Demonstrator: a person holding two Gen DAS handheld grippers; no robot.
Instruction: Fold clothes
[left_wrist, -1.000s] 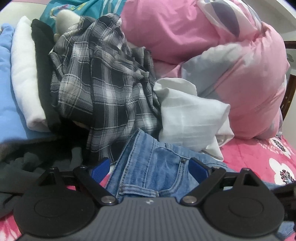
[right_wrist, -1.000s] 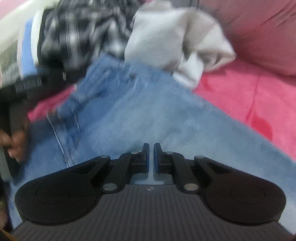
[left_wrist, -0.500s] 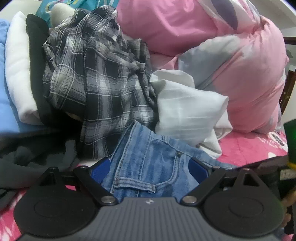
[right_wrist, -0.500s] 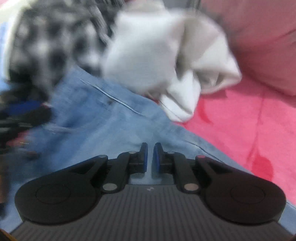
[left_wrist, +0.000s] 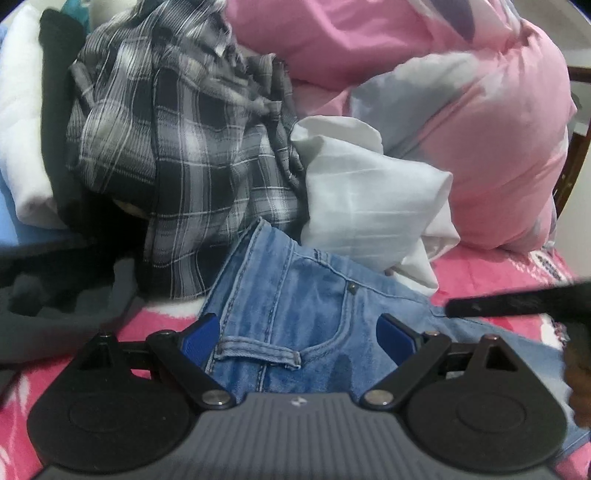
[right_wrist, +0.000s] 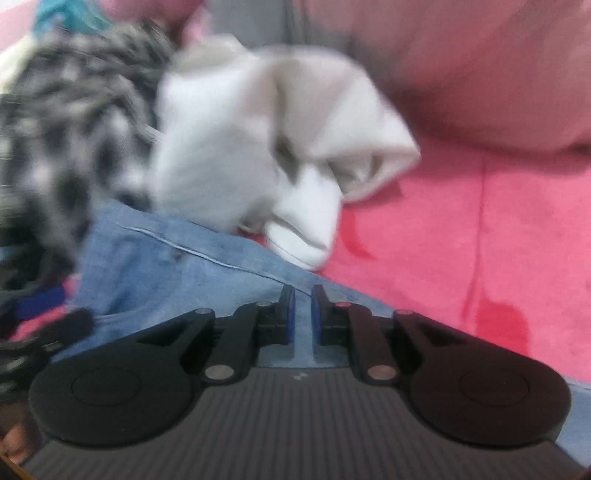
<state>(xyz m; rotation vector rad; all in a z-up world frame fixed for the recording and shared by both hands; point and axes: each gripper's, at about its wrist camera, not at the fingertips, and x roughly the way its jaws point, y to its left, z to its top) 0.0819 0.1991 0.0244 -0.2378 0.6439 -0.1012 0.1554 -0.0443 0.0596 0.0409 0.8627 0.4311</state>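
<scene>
Left gripper (left_wrist: 297, 334) tilts down over the jeans (left_wrist: 295, 302), jaws spread wide, blue pads either side of the waistband and belt loop, not pressing on the denim. Right gripper (right_wrist: 299, 310) also points down over the jeans (right_wrist: 155, 266), jaws narrow with a slim gap; they have just been opening a little. Denim shows through the gap, but whether it is pinched I cannot tell.

Versus a second ago: right view has swung off the jeans toward the white cloth (right_wrist: 258, 147), heavy blur. In the left view the right tool now pokes in at the jeans' right edge; pile barely shifted.

Jeans are faded blue denim, stitched seams, a rivet, lying flat on the pink fleecy bedspread (right_wrist: 461, 221). Behind the jeans: crumpled grey-black plaid shirt (left_wrist: 177, 147), smooth white cloth (left_wrist: 369, 206), puffy pink pillow (left_wrist: 498, 147).
</scene>
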